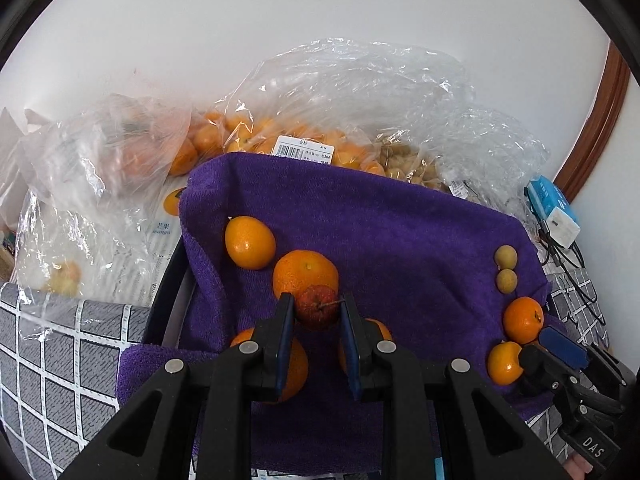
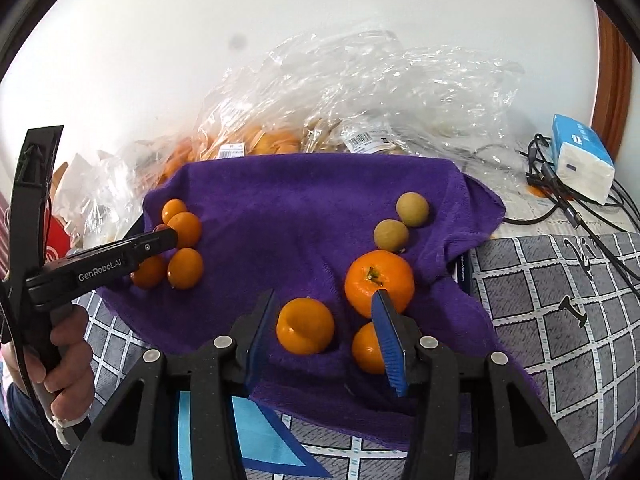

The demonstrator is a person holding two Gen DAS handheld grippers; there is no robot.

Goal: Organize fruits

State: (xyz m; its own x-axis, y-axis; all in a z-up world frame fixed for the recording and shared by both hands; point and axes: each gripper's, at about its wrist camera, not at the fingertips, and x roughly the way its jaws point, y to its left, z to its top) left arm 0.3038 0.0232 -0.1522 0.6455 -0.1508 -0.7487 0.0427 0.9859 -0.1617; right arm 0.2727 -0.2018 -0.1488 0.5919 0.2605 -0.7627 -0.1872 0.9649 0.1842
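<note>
Purple towel (image 2: 304,208) over grey checked tablecloth (image 2: 560,320), white wall behind, left gripper (image 1: 316,312) clamping small red fruit (image 1: 316,306), right gripper (image 2: 324,312) parted, loosely flanking orange (image 2: 305,326).

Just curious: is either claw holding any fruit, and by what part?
The left gripper pinches a small red fruit by its sides. The right gripper holds nothing.

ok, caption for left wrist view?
Left gripper shut on small red fruit above oranges on purple towel.
</note>
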